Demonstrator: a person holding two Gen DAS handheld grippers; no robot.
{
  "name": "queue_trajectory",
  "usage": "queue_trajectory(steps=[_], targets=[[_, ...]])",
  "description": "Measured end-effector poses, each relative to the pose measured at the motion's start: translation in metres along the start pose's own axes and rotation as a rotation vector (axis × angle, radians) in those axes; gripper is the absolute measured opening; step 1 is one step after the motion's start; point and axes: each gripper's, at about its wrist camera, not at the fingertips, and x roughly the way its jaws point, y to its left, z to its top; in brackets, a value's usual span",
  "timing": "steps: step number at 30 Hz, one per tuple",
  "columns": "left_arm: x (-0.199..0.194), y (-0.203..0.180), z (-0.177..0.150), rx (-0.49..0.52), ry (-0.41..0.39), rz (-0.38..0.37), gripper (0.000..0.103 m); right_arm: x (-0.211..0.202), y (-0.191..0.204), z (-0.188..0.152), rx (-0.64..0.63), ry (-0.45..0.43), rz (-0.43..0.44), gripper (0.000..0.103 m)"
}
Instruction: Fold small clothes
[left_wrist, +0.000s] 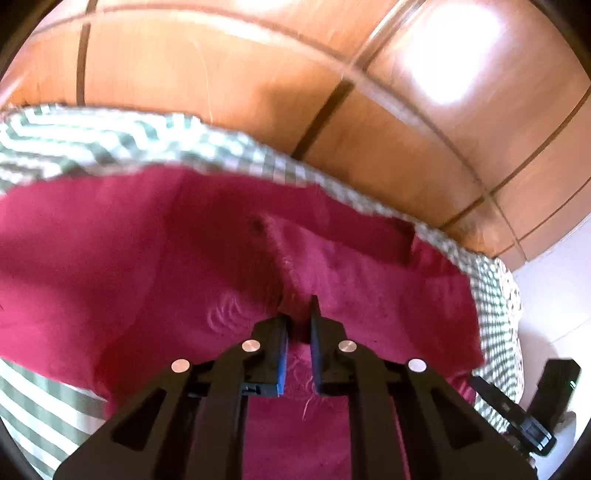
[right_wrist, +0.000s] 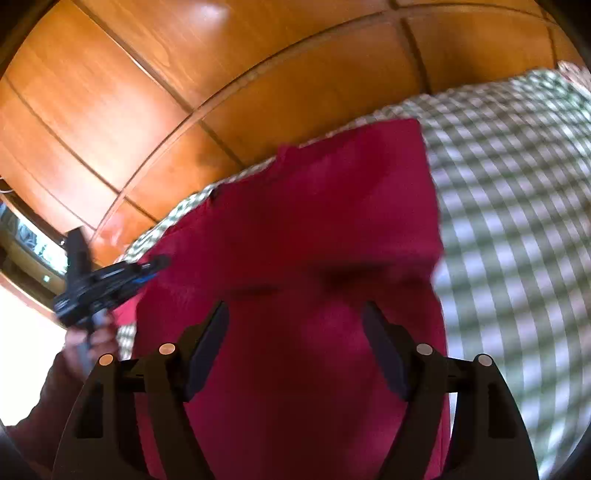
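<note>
A magenta garment lies spread on a green-and-white checked bedsheet. My left gripper is nearly shut, its jaws pinching a raised fold of the garment. In the right wrist view the garment fills the middle. My right gripper is open, its jaws wide apart just above the cloth, holding nothing. The left gripper also shows at the garment's left edge, held by a hand.
The checked sheet extends to the right of the garment. Glossy wooden wardrobe panels stand behind the bed. The right gripper's black body shows at the lower right of the left wrist view.
</note>
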Motion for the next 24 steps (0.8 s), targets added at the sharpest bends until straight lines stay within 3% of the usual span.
queue_trajectory(steps=[2,3,4,5,8,10,11,13,18,21,24], targets=[[-0.001,0.006,0.002,0.006,-0.01,0.054,0.009,0.009,-0.015,0.009,0.04,-0.035,-0.115,0.073],[0.004,0.01,-0.001,0.015,0.01,0.086,0.009,0.014,-0.029,0.009,0.082,-0.044,-0.142,0.066],[0.011,0.013,-0.005,0.025,0.037,0.111,0.009,0.018,-0.039,0.007,0.112,-0.038,-0.139,0.057],[0.019,0.015,-0.012,0.047,0.069,0.141,0.009,0.022,-0.05,0.0,0.135,-0.048,-0.112,0.054],[0.025,0.01,-0.025,0.118,0.038,0.186,0.013,0.014,-0.048,-0.01,0.104,-0.076,-0.087,0.054],[0.023,0.007,-0.024,0.101,0.046,0.18,0.02,0.011,-0.044,-0.012,0.092,-0.06,-0.093,0.054],[0.02,0.007,-0.023,0.082,0.05,0.164,0.024,0.008,-0.041,-0.014,0.082,-0.048,-0.104,0.054],[0.01,0.009,-0.024,0.058,0.025,0.151,0.042,-0.005,-0.033,-0.018,0.054,-0.041,-0.137,0.066],[-0.026,0.041,-0.034,-0.048,-0.026,0.14,0.045,-0.03,-0.004,-0.038,-0.035,-0.078,-0.214,0.069],[-0.053,0.071,-0.046,-0.13,-0.047,0.121,0.045,-0.025,0.02,-0.054,-0.1,-0.074,-0.261,0.078],[-0.087,0.105,-0.062,-0.221,-0.103,0.168,0.058,-0.008,0.038,-0.074,-0.17,-0.037,-0.316,0.078]])
